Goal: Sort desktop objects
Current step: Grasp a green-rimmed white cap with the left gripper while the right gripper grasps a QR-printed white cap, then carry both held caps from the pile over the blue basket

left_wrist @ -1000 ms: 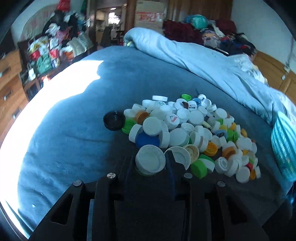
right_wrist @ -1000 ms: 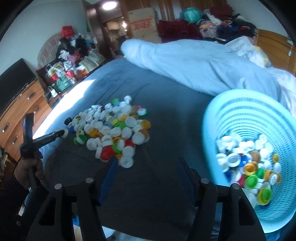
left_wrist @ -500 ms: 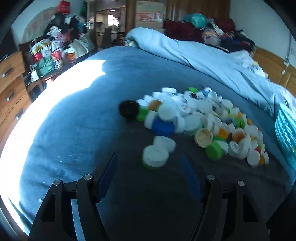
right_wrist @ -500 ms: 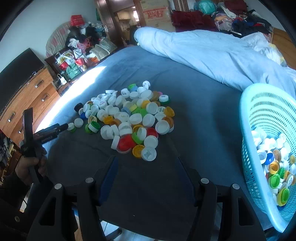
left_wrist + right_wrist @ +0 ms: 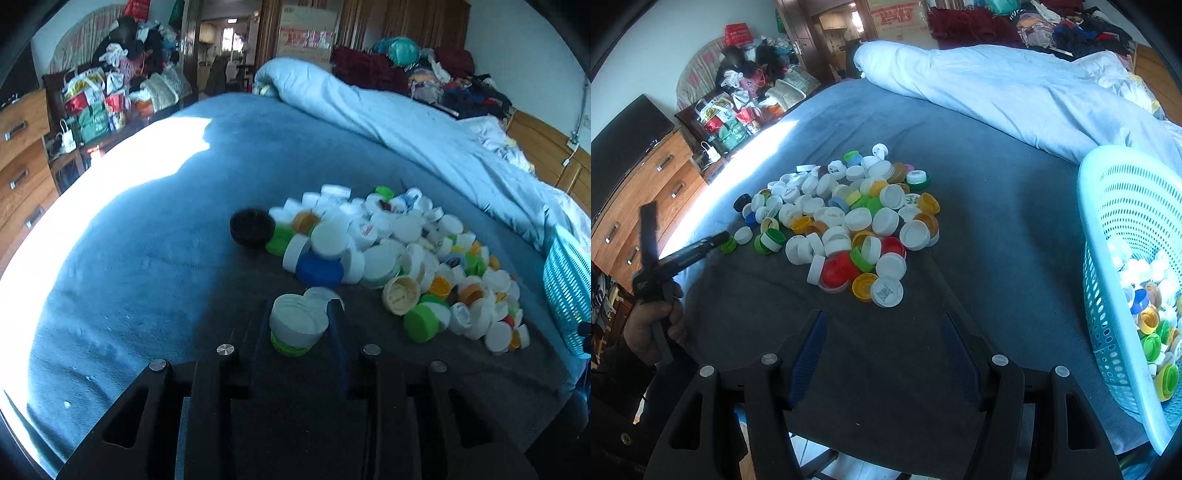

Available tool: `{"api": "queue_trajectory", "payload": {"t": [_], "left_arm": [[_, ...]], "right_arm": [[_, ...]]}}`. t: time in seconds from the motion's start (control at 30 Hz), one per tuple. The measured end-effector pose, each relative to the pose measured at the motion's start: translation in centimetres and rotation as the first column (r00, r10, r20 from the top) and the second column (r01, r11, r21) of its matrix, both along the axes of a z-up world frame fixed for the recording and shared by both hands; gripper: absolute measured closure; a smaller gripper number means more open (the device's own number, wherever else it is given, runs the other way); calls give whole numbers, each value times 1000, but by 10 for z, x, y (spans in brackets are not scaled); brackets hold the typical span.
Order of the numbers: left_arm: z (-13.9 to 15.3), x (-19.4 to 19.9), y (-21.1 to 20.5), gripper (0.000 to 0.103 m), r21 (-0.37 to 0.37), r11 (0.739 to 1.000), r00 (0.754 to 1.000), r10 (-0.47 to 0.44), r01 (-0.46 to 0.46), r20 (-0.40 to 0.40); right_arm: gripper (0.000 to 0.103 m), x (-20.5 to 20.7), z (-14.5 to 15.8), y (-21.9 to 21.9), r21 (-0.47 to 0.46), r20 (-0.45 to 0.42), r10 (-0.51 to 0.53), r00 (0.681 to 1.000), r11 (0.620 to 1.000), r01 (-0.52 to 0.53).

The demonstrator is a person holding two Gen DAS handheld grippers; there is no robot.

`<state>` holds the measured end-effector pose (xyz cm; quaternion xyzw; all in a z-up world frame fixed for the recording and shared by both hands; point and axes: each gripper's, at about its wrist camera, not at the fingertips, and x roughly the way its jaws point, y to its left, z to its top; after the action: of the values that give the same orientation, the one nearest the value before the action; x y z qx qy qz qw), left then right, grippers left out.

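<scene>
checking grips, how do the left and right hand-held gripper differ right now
The left hand-held gripper has just closed on a white cap with a green rim; the right hand-held gripper stands open with nothing between its fingers. The left sits at the pile's near edge; the right is short of it. Both point down at the grey blanket.

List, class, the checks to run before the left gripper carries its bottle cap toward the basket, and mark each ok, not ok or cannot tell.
1. Left gripper shut on the white and green cap: ok.
2. Only one cap in the jaws: ok.
3. Grip firm enough to lift: cannot tell.
4. Right gripper open with nothing in it: ok.
5. Basket upright with room for more: ok.
6. Cap pile undisturbed by lifting: cannot tell.
</scene>
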<state>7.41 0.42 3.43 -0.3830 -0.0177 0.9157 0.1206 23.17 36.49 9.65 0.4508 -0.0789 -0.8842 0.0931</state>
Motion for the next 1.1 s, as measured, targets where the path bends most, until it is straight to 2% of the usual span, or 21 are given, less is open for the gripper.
{"api": "queue_trajectory", "payload": {"t": [0.13, 0.17, 0.2, 0.27, 0.43, 0.5, 0.57, 0.7, 0.73, 0.8, 0.93, 1.1], "left_arm": [[20, 8, -8, 77, 32, 999, 999, 19, -18, -38], [23, 9, -9, 77, 39, 999, 999, 16, -15, -39], [26, 12, -8, 77, 45, 999, 999, 8, -6, -41], [29, 14, -4, 77, 49, 999, 999, -5, 7, -43], [30, 13, 7, 77, 77, 997, 999, -30, 31, -25], [31, 14, 9, 77, 77, 996, 999, -35, 37, -24], [33, 13, 11, 77, 90, 995, 999, -41, 43, -19], [35, 15, 18, 77, 91, 994, 998, -60, 61, -20], [36, 15, 20, 77, 92, 994, 998, -65, 67, -17], [37, 17, 23, 77, 90, 994, 998, -67, 68, -17], [45, 21, 25, 77, 96, 993, 997, -68, 70, -24], [63, 29, 33, 77, 58, 996, 996, -63, 67, -66]], "right_arm": [[34, 0, -3, 1, -12, -16, 0, 1000, 1000, 0], [37, -1, -8, 1, -18, -17, 4, 1000, 1000, -4], [47, -3, -13, 1, -21, -8, 10, 1000, 1000, -11], [53, -10, -25, -2, -10, 9, 21, 1000, 1000, -21], [53, -31, -43, -9, -60, 20, 48, 999, 997, -46], [48, -41, -48, -9, -89, 14, 42, 999, 995, -41], [46, -50, -53, -7, -100, 14, 28, 999, 995, -27], [47, -68, -71, -7, -111, 62, 16, 998, 994, -9], [48, -70, -76, -10, -102, 75, 20, 997, 995, -12], [69, -69, -80, -14, -83, 89, 18, 996, 996, -11], [70, -56, -65, -15, -61, 34, 3, 999, 998, -1], [70, -41, -19, -28, -29, -66, 32, 997, 999, -34]]}}
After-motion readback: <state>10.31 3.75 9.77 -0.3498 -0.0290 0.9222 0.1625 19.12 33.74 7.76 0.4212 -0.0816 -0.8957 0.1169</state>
